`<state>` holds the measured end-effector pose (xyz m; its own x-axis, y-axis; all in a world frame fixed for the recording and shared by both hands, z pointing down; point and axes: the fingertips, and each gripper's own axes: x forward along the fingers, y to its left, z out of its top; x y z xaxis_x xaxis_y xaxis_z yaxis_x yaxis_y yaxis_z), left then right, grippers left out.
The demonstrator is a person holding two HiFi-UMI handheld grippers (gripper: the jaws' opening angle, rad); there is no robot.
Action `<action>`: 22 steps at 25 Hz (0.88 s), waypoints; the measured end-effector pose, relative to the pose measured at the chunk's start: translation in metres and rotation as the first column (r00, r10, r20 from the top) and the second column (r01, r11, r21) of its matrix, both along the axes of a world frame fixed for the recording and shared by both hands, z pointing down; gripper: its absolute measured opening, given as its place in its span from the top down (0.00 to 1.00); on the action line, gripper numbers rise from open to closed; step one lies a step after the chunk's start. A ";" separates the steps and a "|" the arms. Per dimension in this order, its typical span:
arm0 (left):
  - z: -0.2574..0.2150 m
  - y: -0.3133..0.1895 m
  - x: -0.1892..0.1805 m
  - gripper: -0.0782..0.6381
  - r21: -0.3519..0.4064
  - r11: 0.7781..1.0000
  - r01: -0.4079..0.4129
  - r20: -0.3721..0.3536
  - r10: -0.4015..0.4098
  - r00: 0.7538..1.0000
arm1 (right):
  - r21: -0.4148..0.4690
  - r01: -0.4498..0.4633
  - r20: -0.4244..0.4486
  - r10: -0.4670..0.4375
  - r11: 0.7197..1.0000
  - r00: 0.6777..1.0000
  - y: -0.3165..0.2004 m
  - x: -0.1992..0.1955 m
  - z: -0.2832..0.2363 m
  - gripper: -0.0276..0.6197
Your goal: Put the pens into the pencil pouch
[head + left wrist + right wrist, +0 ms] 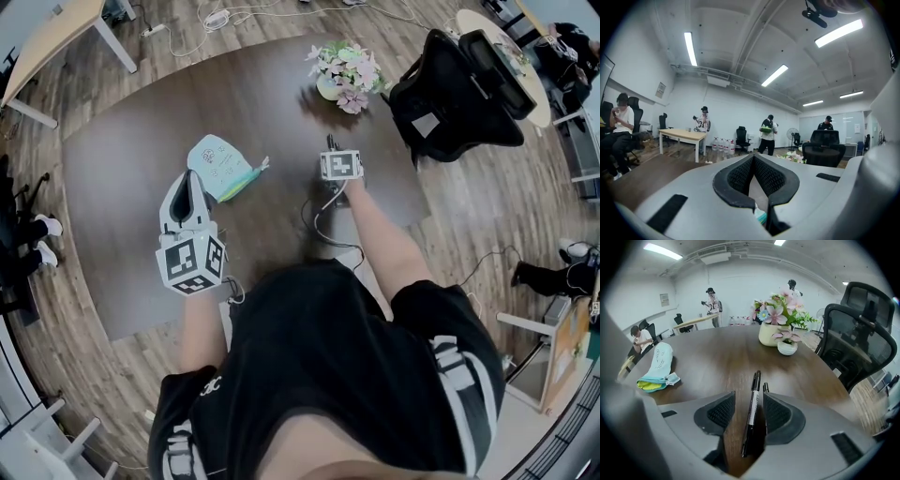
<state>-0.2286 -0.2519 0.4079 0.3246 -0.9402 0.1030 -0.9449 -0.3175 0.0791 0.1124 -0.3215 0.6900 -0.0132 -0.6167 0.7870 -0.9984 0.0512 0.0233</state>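
On the table [131, 150] my right hand-held gripper [749, 394] straddles a black pen [752, 416], jaws apart, gap at the left pad. A second pen [765, 386] lies by the right jaw tip. My left hand-held gripper [753, 158] is fully closed, just beside the pencil pouch [217, 167]

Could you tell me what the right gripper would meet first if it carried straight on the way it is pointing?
The black pen, which already lies between the open jaws of the right gripper; then, probably, the table beneath.

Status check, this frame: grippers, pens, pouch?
Left gripper shut by pencil pouch. Right gripper astride black pen on table, not clamped. Second pen alongside.
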 end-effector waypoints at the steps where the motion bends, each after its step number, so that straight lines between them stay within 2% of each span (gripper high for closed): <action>1: 0.001 -0.001 -0.002 0.89 -0.003 1.000 0.002 0.000 -0.002 1.000 | -0.024 0.001 0.032 0.000 1.000 0.999 0.000 -0.003 0.005 0.67; 3: 0.004 -0.001 -0.005 0.89 -0.009 1.000 0.006 0.001 -0.006 1.000 | -0.074 -0.007 0.059 0.011 0.997 0.998 0.002 -0.003 0.014 0.70; 8: 0.007 -0.002 -0.010 0.89 -0.016 1.000 0.014 0.002 -0.014 1.000 | -0.137 -0.014 0.047 0.020 0.991 0.999 0.001 0.003 0.015 0.74; 9: 0.007 -0.001 -0.011 0.89 -0.016 1.000 0.015 0.004 -0.015 1.000 | -0.140 -0.015 0.043 0.022 0.990 0.999 0.002 0.003 0.015 0.84; 10: 0.007 0.000 -0.011 0.89 -0.015 1.000 0.015 0.007 -0.015 1.000 | -0.138 -0.020 0.035 0.025 0.990 0.999 0.003 0.003 0.015 0.89; 15: 0.003 0.005 -0.010 0.89 -0.002 1.000 0.012 0.019 -0.012 1.000 | -0.032 -0.020 0.049 0.021 0.999 0.999 0.006 -0.005 -0.001 0.89; 19: 0.002 0.011 -0.006 0.89 0.014 1.000 -0.003 0.040 0.003 0.999 | 0.089 -0.009 0.125 -0.002 0.996 0.992 0.009 -0.020 -0.031 0.89; 22: 0.001 0.018 -0.003 0.88 0.040 0.999 -0.010 0.075 0.007 0.997 | 0.153 0.024 0.186 -0.053 0.988 0.981 0.015 -0.036 -0.050 0.89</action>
